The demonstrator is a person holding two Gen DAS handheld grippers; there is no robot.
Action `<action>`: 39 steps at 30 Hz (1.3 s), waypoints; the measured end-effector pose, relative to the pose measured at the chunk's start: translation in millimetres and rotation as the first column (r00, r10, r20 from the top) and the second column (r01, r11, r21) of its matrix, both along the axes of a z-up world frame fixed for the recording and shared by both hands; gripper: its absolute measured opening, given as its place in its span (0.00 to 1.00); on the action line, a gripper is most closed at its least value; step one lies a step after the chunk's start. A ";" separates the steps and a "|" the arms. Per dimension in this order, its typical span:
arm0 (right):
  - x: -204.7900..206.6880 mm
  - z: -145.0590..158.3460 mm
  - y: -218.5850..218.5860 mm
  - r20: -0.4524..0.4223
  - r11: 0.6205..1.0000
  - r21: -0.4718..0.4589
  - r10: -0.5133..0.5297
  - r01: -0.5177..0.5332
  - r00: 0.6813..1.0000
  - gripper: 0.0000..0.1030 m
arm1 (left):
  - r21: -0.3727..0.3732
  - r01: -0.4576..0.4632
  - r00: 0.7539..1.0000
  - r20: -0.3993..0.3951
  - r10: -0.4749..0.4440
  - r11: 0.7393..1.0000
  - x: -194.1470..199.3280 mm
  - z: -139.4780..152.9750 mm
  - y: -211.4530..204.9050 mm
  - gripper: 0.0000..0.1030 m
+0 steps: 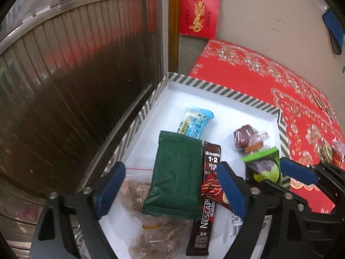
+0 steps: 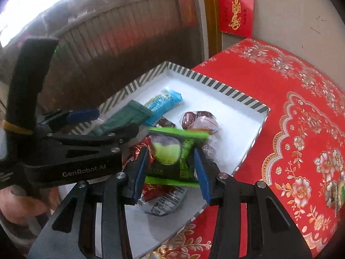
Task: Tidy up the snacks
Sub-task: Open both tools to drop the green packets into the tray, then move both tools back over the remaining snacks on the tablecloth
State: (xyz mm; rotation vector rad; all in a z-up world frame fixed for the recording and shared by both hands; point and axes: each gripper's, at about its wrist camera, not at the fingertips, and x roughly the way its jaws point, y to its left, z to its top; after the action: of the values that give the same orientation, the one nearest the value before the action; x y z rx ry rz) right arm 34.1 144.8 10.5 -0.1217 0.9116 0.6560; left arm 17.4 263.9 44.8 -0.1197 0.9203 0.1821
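Note:
A white box with a striped rim (image 1: 215,87) (image 2: 217,84) sits on a red floral cloth. It holds a dark green packet (image 1: 174,174) (image 2: 127,116), a blue wrapper (image 1: 195,122) (image 2: 166,101), a Nescafe stick (image 1: 204,194), wrapped red dates (image 1: 244,137) (image 2: 194,116) and a clear bag of brown snacks (image 1: 151,233). My left gripper (image 1: 172,192) is open above the green packet. My right gripper (image 2: 172,172) (image 1: 297,170) has its pads around a green and black snack packet (image 2: 172,155) (image 1: 264,166), which looks blurred, above the box.
A ribbed metal shutter (image 1: 75,75) stands close along the box's left side. The red cloth (image 2: 301,118) stretches to the right, with small snacks (image 1: 332,153) (image 2: 338,194) lying on it. Red envelopes (image 1: 199,13) hang on the wall behind.

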 end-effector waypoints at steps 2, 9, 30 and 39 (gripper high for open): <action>-2.3 5.0 -3.3 0.015 1.000 0.010 -0.001 0.001 1.000 0.41 | 0.004 -0.002 1.000 0.009 0.002 1.000 -2.0 5.4 -0.5 0.88; -15.3 25.0 -33.2 0.042 0.996 0.075 -0.041 0.037 0.998 0.41 | 0.027 0.024 0.997 0.070 -0.025 0.999 -10.8 27.3 -23.0 0.93; -44.7 21.2 -178.0 0.045 0.951 0.068 -0.304 0.300 0.952 0.41 | 0.035 0.265 0.961 0.071 -0.267 0.964 -8.4 40.4 -164.4 0.94; -60.2 5.7 -276.2 0.004 0.874 0.063 -0.483 0.482 0.875 0.41 | 0.013 0.377 0.926 0.016 -0.377 0.926 -0.2 27.0 -228.1 0.94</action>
State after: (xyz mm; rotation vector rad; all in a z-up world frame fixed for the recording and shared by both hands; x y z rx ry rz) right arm -26.0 -131.5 16.2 0.1536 0.8578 0.2124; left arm 17.2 35.8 71.8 0.0663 0.9075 -0.1729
